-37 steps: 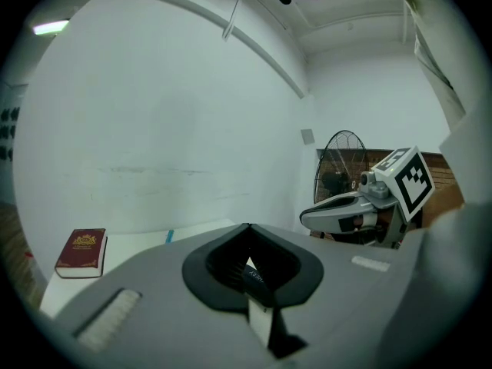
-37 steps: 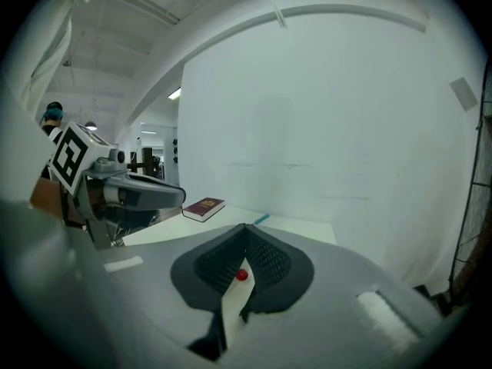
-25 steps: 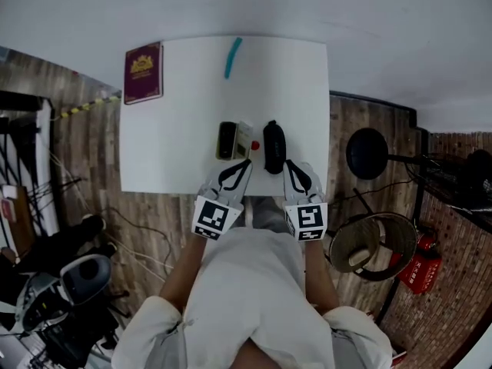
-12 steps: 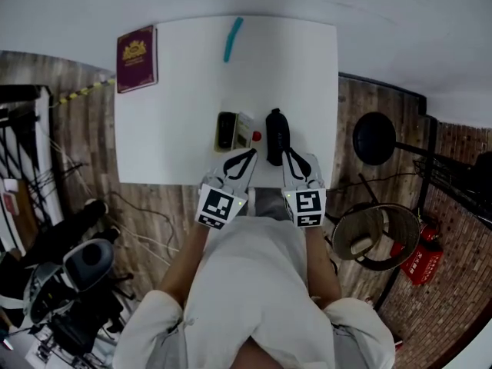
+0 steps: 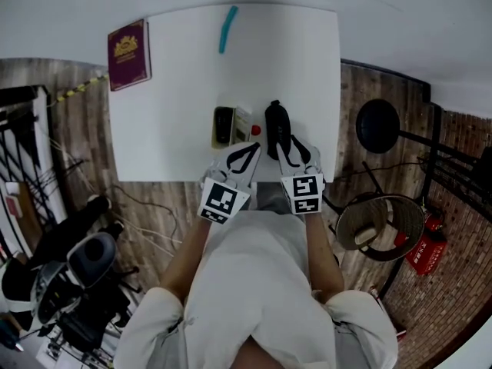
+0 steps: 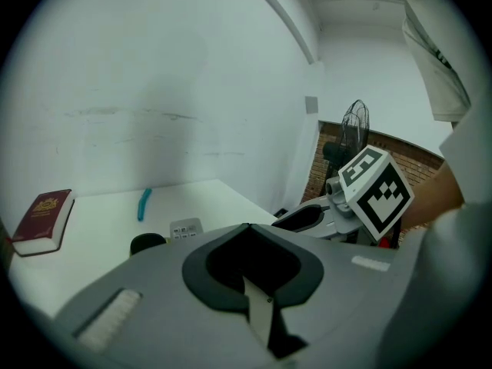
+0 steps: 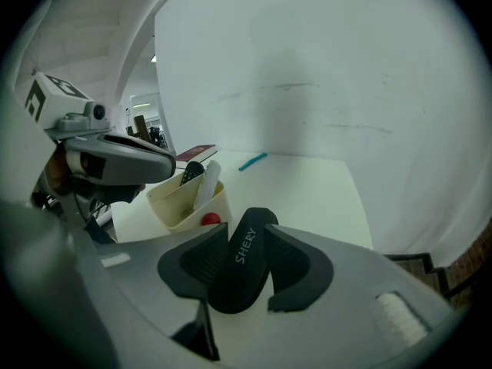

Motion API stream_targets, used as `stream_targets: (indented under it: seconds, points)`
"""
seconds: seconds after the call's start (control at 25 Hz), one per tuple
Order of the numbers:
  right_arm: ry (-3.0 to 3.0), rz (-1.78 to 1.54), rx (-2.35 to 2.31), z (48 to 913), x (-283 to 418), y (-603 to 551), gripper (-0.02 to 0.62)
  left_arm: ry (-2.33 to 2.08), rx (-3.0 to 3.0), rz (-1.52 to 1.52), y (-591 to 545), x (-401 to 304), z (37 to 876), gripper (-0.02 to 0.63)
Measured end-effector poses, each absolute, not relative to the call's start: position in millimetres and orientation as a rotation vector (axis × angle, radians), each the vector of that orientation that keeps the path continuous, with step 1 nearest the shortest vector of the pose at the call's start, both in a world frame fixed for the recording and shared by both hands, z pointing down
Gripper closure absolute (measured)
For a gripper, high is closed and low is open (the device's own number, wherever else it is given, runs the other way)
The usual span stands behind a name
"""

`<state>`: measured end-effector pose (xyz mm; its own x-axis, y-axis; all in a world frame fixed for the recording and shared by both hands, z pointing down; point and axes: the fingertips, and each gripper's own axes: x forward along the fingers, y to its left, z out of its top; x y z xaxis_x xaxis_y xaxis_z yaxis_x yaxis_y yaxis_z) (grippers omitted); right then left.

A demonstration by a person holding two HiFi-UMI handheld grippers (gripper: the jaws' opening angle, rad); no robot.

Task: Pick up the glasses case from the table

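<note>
Black glasses case [image 7: 242,266] between the just-opening, unclenched jaws of the right gripper [image 7: 247,234]

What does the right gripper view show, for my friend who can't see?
The right tongs have just been opening around a black case on a white table. A cream box stands to its left.

A white desk [image 5: 177,114] stands against a white wall [image 5: 400,21]. The floor [image 5: 81,137] is wood plank. A fan [image 6: 355,125] stands by brickwork [image 6: 415,148].
</note>
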<state>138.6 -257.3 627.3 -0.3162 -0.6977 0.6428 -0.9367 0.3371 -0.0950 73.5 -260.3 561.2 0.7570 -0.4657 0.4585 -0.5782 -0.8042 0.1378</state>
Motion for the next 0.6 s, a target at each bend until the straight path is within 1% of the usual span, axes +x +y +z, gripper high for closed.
stream_targets:
  seconds: [0.4, 0.6]
  points:
    - [-2.044, 0.746, 1.389, 654, 138, -257, 0.335, -0.802, 2.661, 0.612, -255, 82, 566, 0.588]
    - [-2.018, 0.794, 1.373, 670, 136, -262, 0.296, -0.801, 2.65, 0.619, -258, 80, 571, 0.588]
